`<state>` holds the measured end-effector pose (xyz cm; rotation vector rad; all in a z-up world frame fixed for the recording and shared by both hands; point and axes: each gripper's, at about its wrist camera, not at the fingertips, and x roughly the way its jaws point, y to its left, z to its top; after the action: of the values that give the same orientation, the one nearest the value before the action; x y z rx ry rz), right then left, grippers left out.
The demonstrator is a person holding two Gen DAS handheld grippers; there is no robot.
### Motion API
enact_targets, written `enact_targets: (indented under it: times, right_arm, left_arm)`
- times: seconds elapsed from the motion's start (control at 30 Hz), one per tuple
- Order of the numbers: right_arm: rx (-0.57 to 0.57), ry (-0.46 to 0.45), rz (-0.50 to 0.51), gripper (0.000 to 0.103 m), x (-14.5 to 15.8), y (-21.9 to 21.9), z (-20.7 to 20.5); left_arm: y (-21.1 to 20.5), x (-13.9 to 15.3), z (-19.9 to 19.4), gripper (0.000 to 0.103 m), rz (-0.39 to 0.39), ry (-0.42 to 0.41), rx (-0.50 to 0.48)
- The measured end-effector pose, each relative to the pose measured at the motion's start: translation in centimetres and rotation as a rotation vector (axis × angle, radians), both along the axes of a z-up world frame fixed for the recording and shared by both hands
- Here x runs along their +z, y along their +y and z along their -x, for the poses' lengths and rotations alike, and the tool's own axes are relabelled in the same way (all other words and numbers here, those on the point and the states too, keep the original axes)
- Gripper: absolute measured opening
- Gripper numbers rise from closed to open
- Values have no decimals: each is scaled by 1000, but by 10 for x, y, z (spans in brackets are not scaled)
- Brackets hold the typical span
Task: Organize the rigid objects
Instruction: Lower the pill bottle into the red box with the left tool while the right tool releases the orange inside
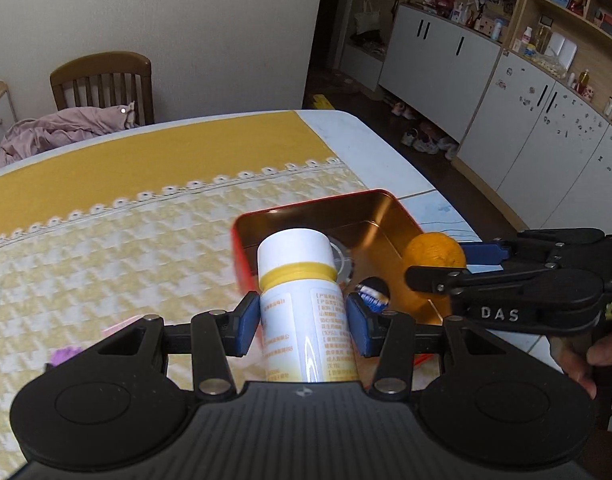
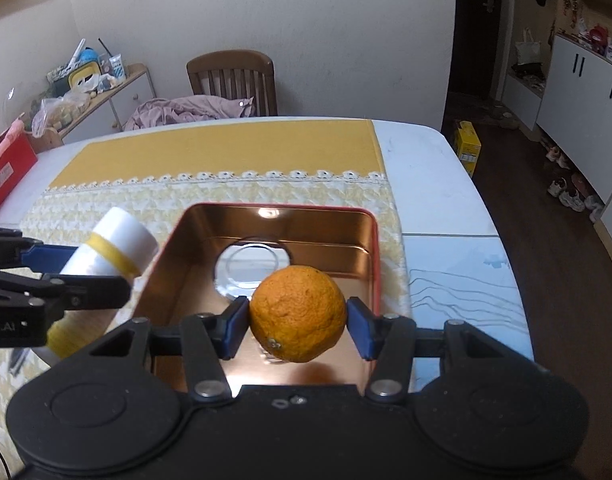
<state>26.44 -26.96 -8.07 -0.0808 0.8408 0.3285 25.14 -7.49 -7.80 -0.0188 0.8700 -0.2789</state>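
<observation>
Clamped on a white bottle by the blue pads of the left gripper, label text and a yellow band under the white cap, cap end tilted away over the near left wall of the tin. Clamped likewise on an orange by the right gripper, pads pressing both sides of the dimpled rind, fruit hanging above the tin's floor. Red outside and coppery inside, that tin, open-topped, with a round shiny disc lying on its bottom and a small dark item near the front, too blurred to name. Sitting on a yellow houndstooth cloth with a lace seam, bare cloth all round to the left and beyond. Bare white table to the right, rounded edge dropping to dark floor. Farther off, a wooden chair with pink fabric against the wall.
</observation>
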Motion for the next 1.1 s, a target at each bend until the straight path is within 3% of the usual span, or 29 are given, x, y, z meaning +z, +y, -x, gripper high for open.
enact_targets:
  times: [0.47, 0.83, 1.1]
  right_arm:
    - [195, 8, 119, 52, -13, 4, -54]
    - [221, 65, 151, 52, -30, 16, -78]
    - [213, 57, 168, 52, -33, 17, -84]
  left_arm:
    - [-29, -43, -41, 46, -39, 85, 80]
    - [-42, -56, -46, 44, -63, 97, 83]
    - [-47, -60, -55, 44, -98, 95, 79]
